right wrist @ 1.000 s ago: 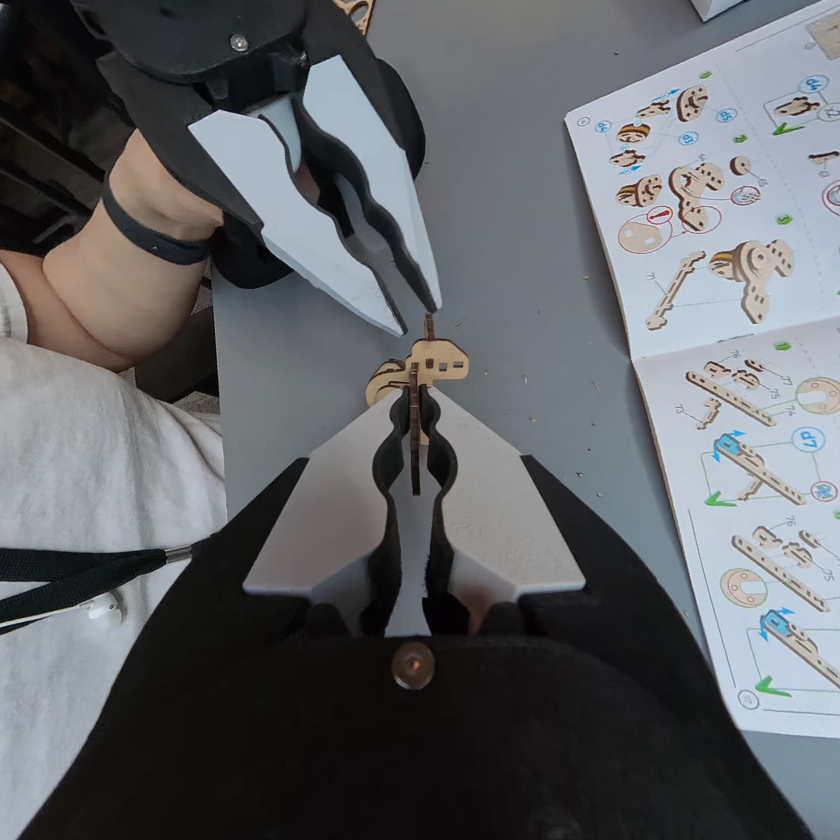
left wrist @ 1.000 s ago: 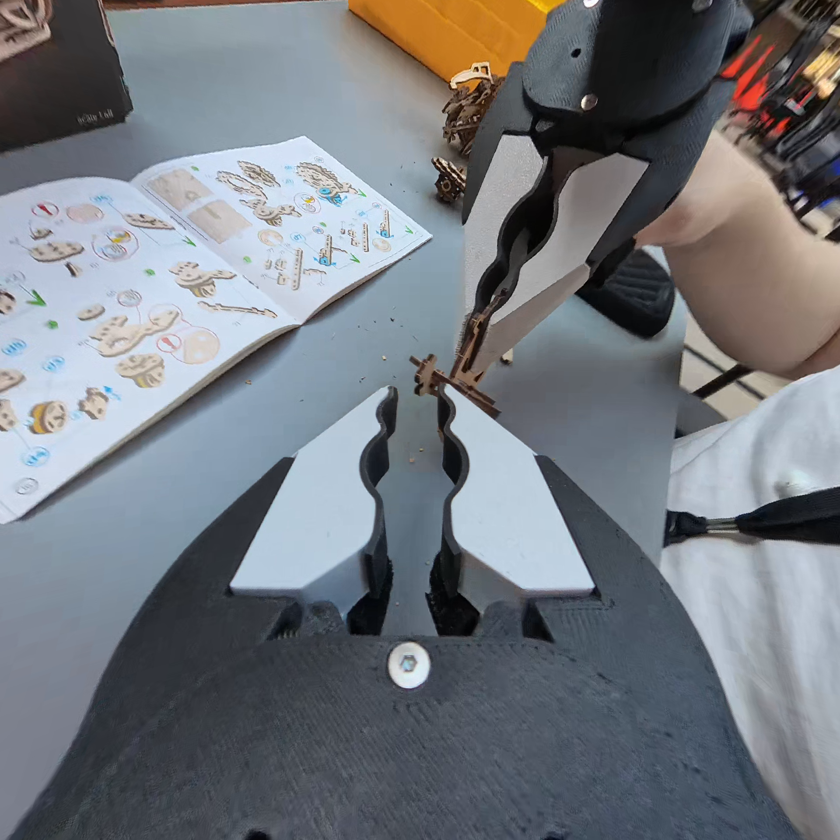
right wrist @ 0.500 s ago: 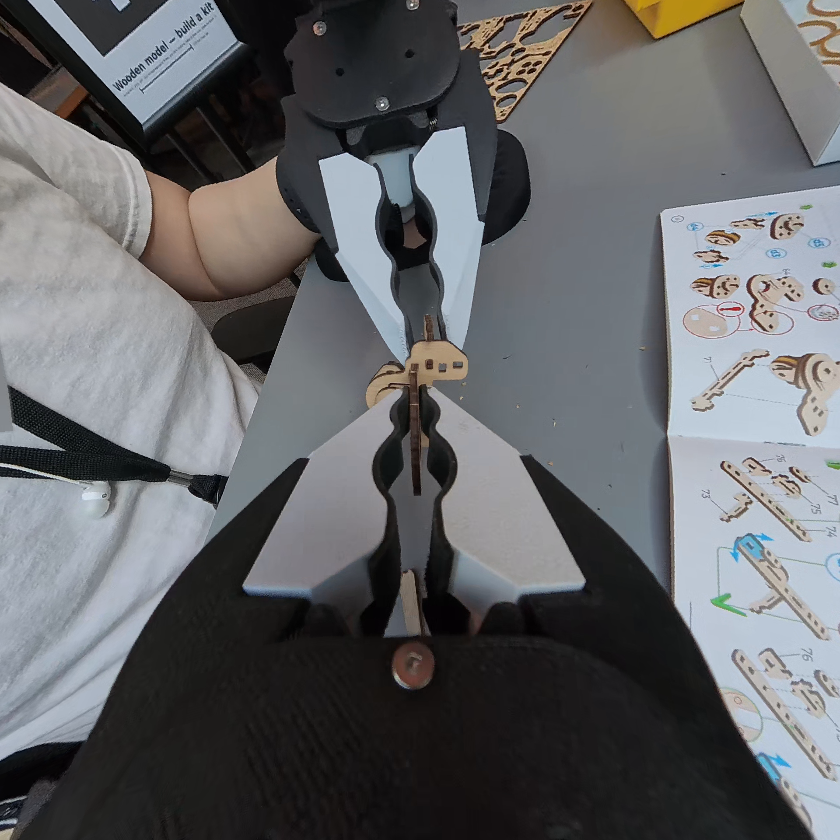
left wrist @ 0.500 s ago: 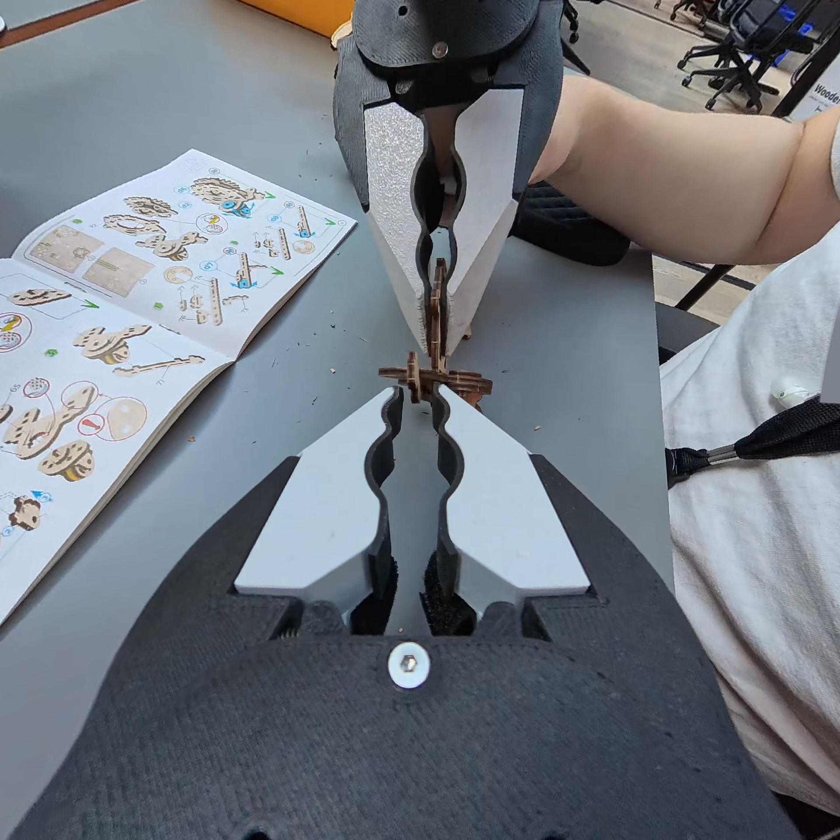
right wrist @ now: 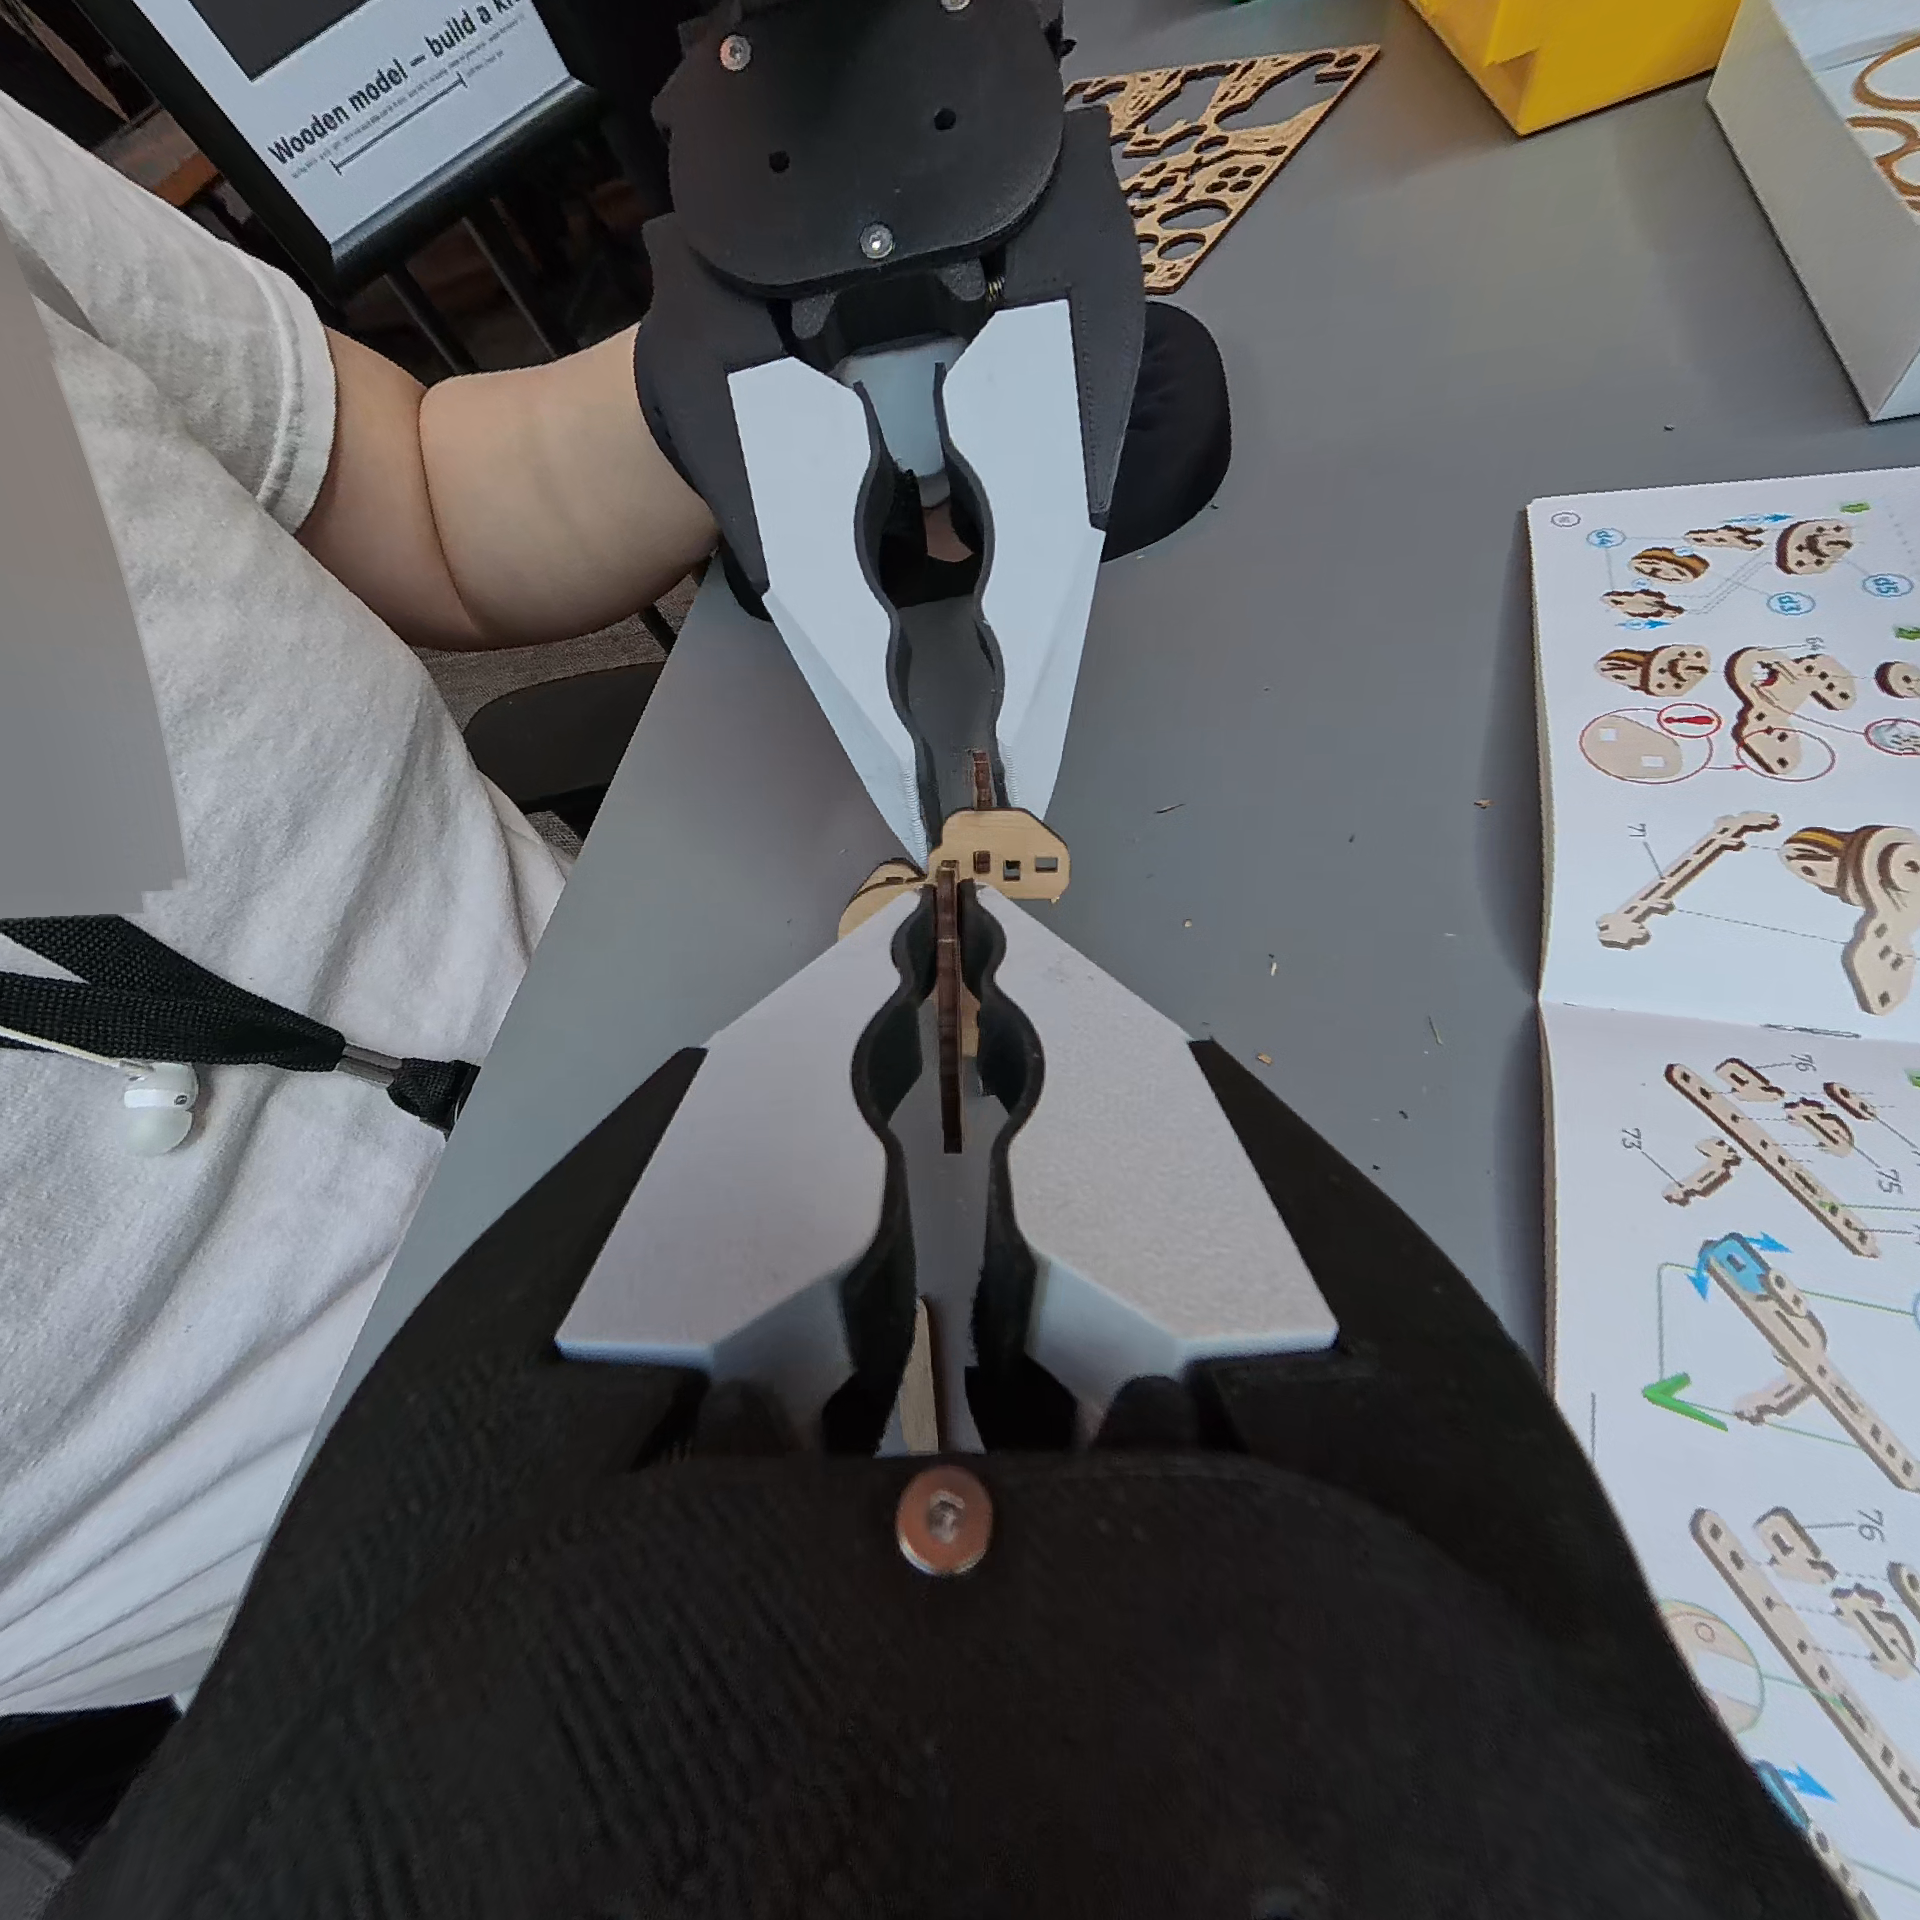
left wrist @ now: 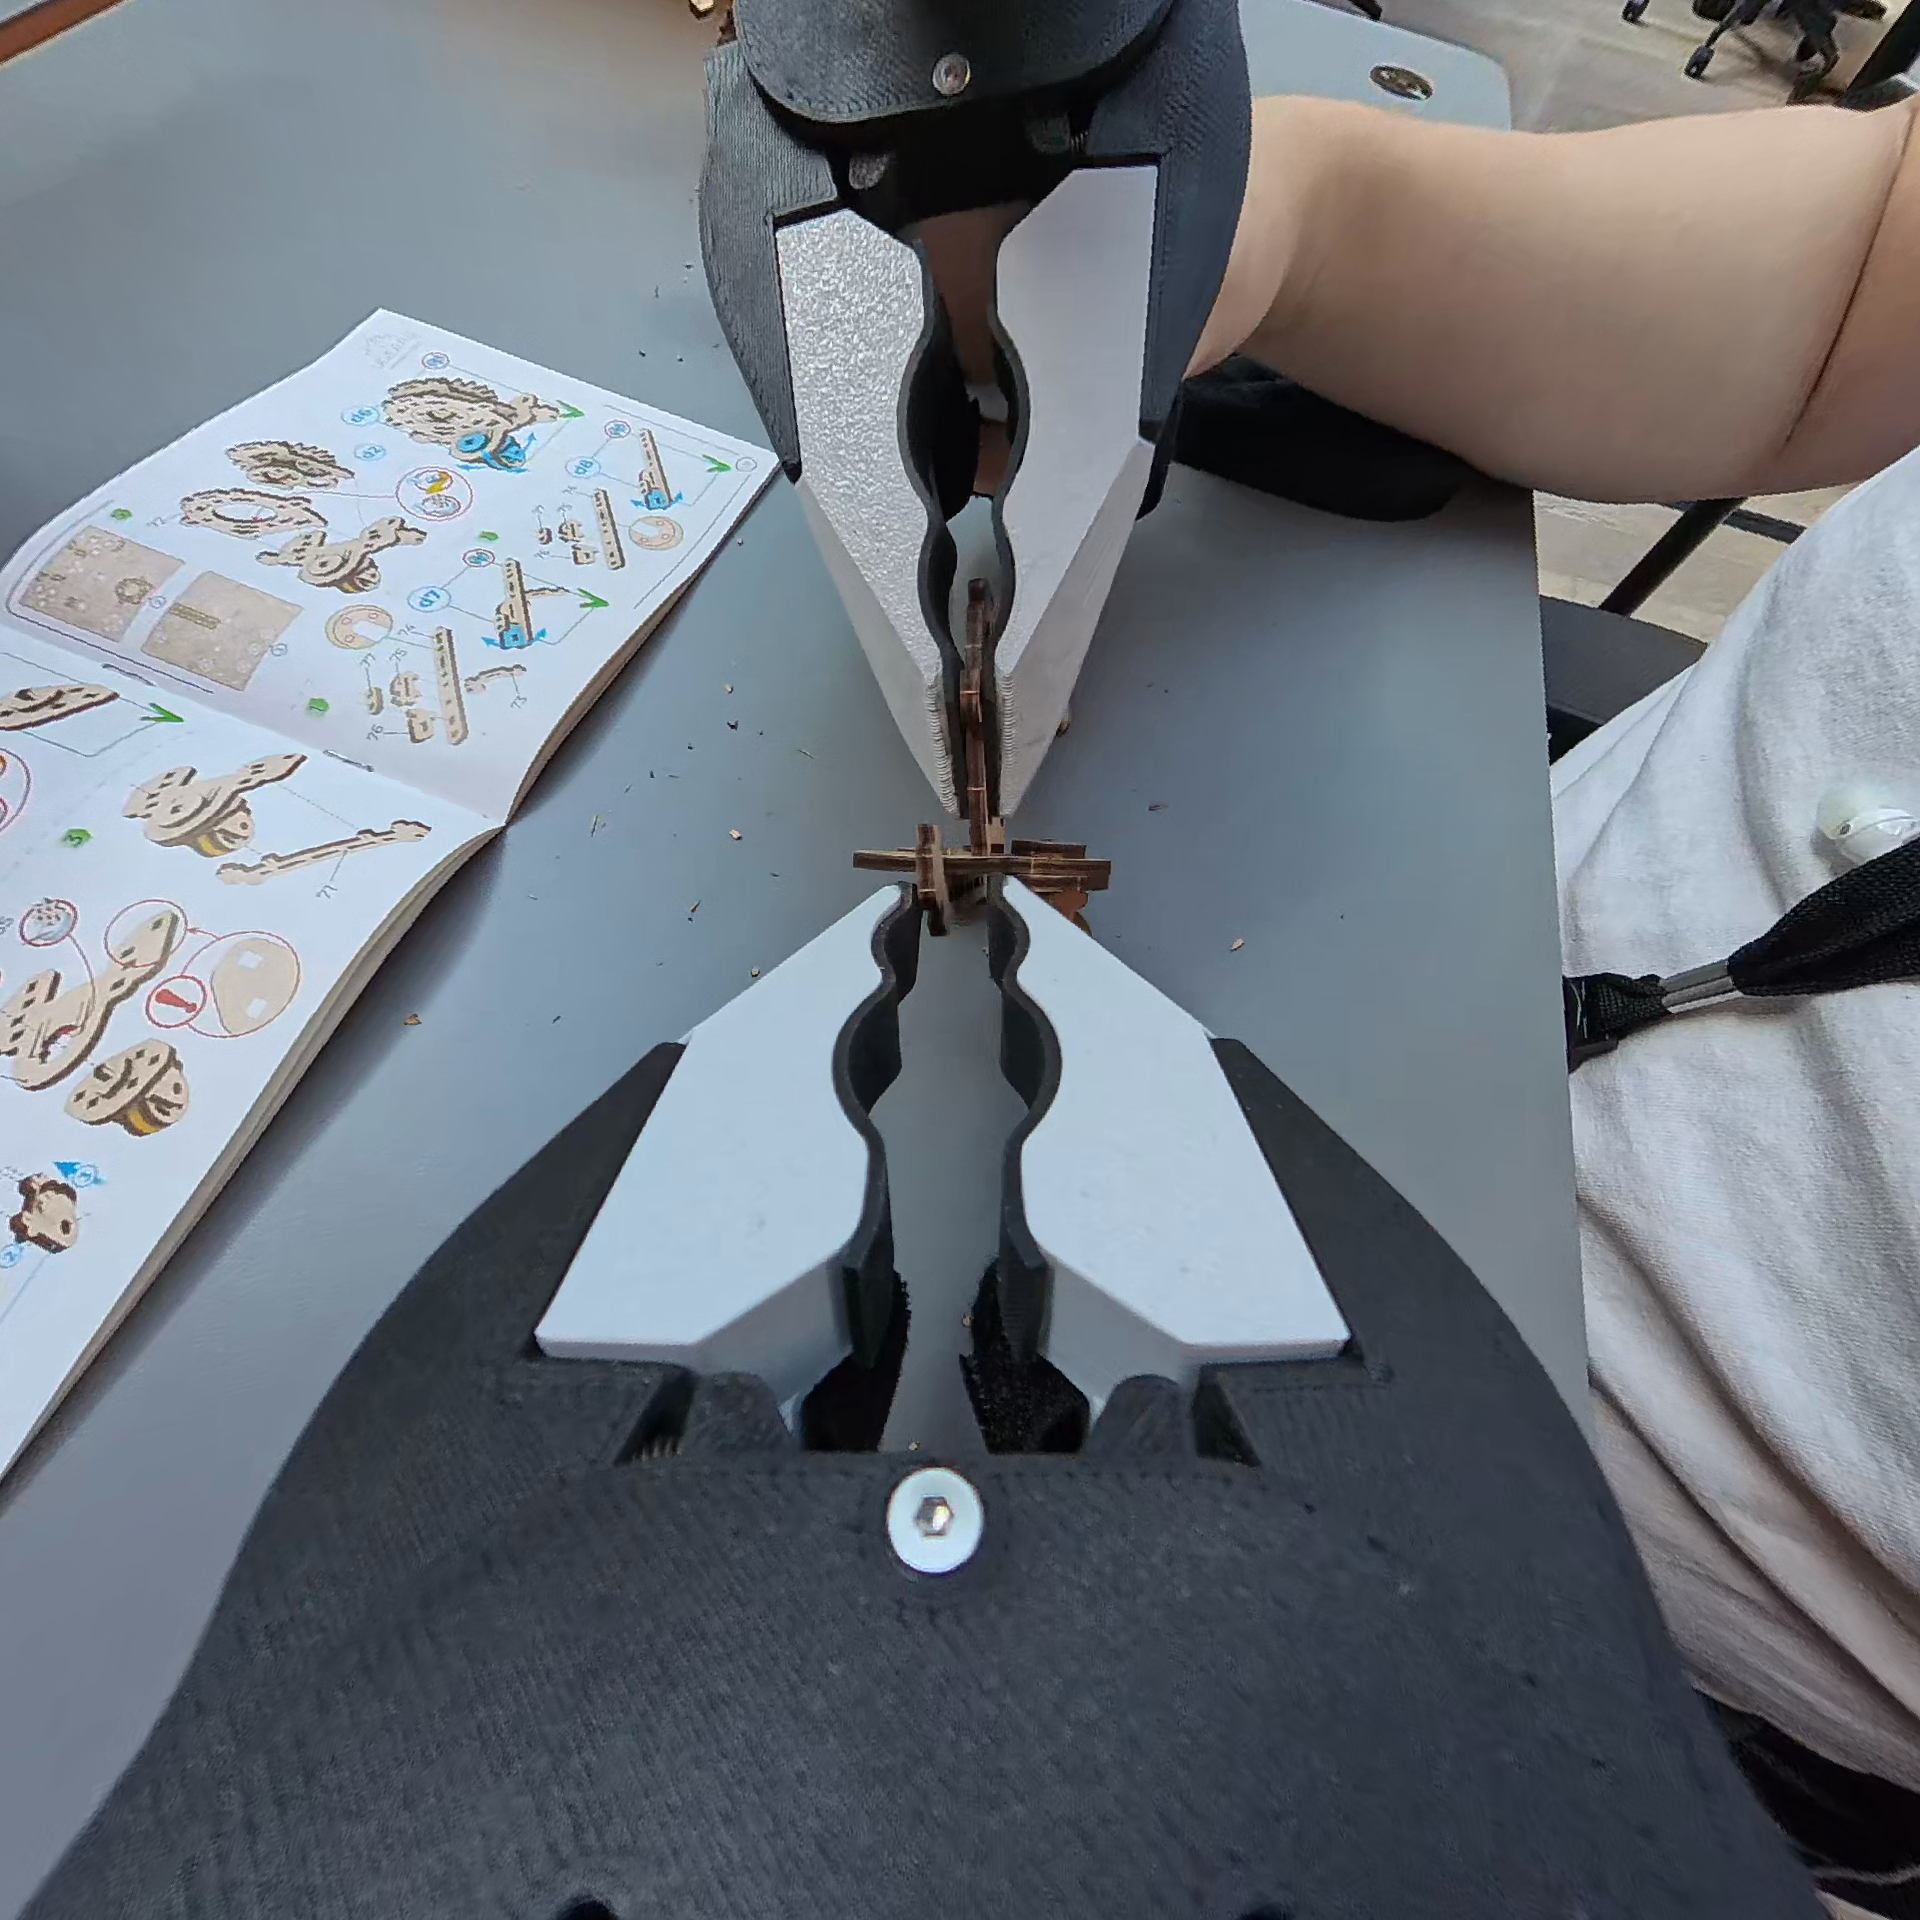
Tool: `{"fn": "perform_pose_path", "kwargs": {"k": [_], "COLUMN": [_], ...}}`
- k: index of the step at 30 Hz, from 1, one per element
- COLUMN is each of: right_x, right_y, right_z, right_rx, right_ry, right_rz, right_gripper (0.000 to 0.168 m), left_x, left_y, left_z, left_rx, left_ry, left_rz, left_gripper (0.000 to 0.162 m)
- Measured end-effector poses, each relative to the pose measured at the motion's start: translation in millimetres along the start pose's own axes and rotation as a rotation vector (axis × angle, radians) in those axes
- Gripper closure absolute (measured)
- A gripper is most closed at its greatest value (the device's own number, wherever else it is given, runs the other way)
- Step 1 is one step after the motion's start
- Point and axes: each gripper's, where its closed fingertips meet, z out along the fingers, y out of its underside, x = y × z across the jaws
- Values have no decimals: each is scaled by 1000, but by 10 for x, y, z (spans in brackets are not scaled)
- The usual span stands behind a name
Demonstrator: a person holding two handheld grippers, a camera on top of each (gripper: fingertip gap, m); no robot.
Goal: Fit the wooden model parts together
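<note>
The right hand-held gripper (right wrist: 940, 904), black-bodied with pale grey fingers, is clamped on a thin flat laser-cut wooden strip (right wrist: 948, 1023) standing edge-on between its jaws. At the strip's far end sits a pale plywood cross-piece with small square slots (right wrist: 1003, 857), held above the grey desk (right wrist: 1351, 520). The left hand-held gripper (left wrist: 951, 914) faces it tip to tip, its jaws narrowly parted either side of a small dark wooden tab (left wrist: 932, 878) on the assembly; whether they actually pinch it cannot be told. An open illustrated instruction booklet (left wrist: 312, 644) lies on the desk to the left in the left wrist view. A punched-out plywood sheet (right wrist: 1195, 135) lies at the far edge.
</note>
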Motion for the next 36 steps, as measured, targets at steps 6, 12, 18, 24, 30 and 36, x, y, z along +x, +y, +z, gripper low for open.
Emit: {"fn": "perform_pose_path", "kwargs": {"k": [6, 12, 18, 24, 30, 36], "right_x": [-51, -115, -112, -128, -150, -181], "right_y": [45, 79, 72, 73, 89, 116], "right_z": [-36, -82, -86, -80, -90, -109], "right_rx": [-8, 43, 78, 97, 110, 106], "right_ry": [6, -7, -9, -1, -23, -27], "right_rz": [-54, -91, -130, -189, -186, -197], "right_gripper": [166, 166, 166, 166, 166, 165], "left_x": [43, 60, 113, 66, 126, 165], "left_y": [-16, -41, -82, -114, -128, -138], "left_z": [52, 97, 43, 57, 99, 125], "left_rx": [4, 26, 73, 87, 82, 77], "left_ry": [15, 24, 71, 28, 54, 42], "left_rz": [23, 36, 17, 58, 99, 158], "left_gripper": [148, 138, 134, 130, 136, 135]}}
